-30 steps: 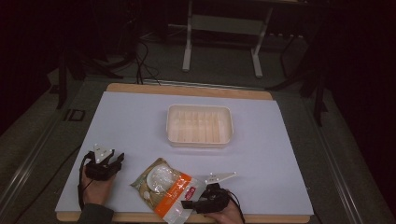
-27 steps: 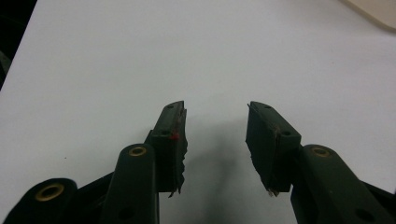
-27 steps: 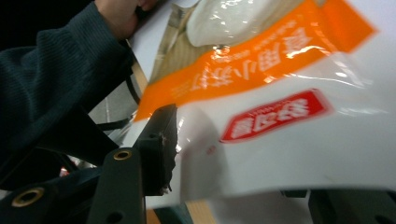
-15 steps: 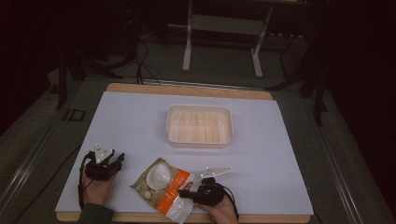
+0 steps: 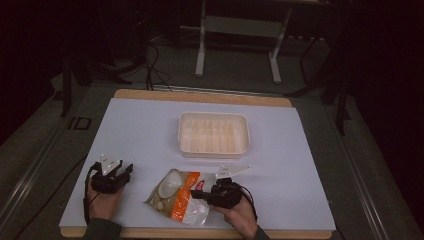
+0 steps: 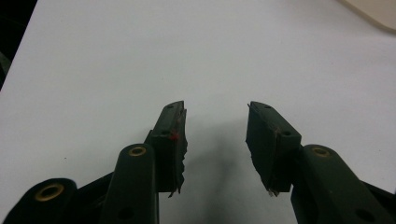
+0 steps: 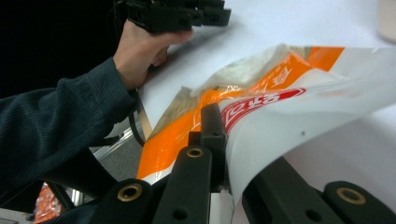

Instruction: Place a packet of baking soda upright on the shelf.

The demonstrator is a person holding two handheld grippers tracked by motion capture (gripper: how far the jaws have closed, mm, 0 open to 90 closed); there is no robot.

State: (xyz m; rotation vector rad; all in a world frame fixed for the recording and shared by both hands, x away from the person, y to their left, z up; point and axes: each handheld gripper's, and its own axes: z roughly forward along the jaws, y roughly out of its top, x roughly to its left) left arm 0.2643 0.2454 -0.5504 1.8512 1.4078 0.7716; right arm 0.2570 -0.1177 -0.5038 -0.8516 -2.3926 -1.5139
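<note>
Orange-and-white plastic, the crinkly snack bag (image 5: 177, 197) lies near the front edge of the pale worktop (image 5: 300, 165) in the high view, between the person's two hands. A second ago the right gripper (image 5: 197, 192) stood just beside the bag with its jaws spread; now they have just been closing and are pinched on the bag's right edge, and that side of the bag has come up off the worktop. The left gripper (image 5: 120, 172) rests well apart from the bag, as before, and the cream ribbed plastic tray (image 5: 214, 148) behind it is bare.

Seen from the left gripper view, the left gripper (image 6: 215, 122) is spread wide with nothing but white worktop between its pads.

From the right gripper view, the right gripper (image 7: 223, 122) is pressed together on a fold of the bag (image 7: 280, 112), which curls up and over the jaw; the other hand (image 7: 140, 51) sits beyond. Judging from this, the grasp is made and the lift has begun, probably toward the tray.
</note>
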